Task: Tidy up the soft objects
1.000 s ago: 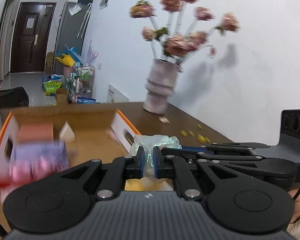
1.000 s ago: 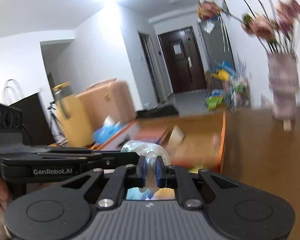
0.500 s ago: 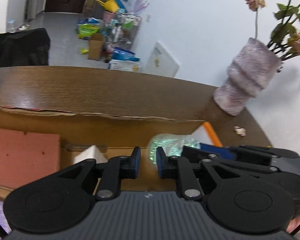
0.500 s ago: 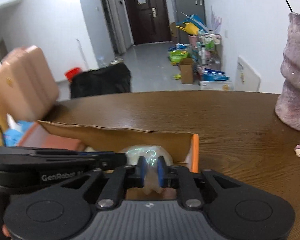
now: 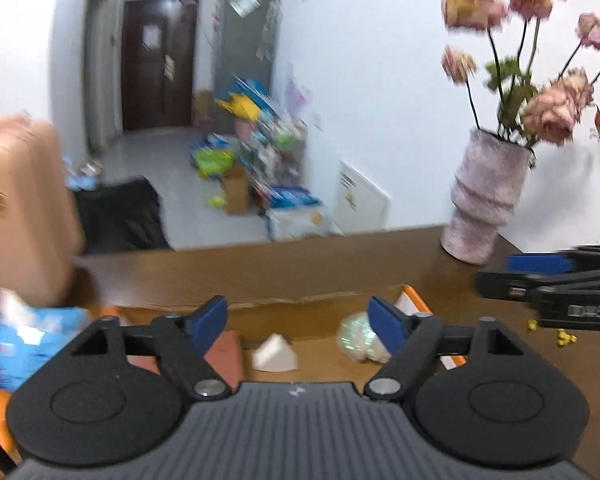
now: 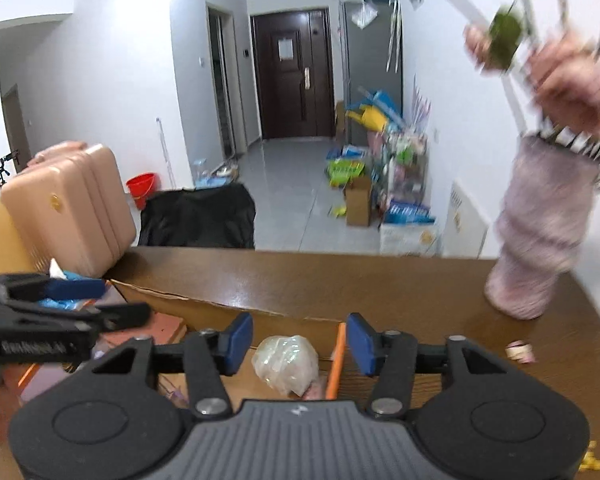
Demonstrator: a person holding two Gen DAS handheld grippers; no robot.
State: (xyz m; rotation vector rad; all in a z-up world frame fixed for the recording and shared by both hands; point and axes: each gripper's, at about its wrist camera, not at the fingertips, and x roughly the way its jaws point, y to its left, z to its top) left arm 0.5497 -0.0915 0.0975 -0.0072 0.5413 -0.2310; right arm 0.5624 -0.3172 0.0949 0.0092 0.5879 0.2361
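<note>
Both grippers — left gripper (image 5: pixel 299 322) and right gripper (image 6: pixel 300 338) — have spread wide, releasing the plastic bundle (image 6: pixel 286 364), which now lies in the cardboard box (image 6: pixel 220 308).

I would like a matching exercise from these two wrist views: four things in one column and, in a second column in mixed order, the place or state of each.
Things
1. clear plastic bundle
2. pink vase
3. left tool
4. white wedge

Places or states
A. standing on the brown table, outside the cardboard box
B. open, holding nothing
C. lying in the box, close to its orange-edged side
D. lying in the box, nearer its middle, beside a reddish block

Pairs: 1-C, 2-A, 3-B, 4-D
</note>
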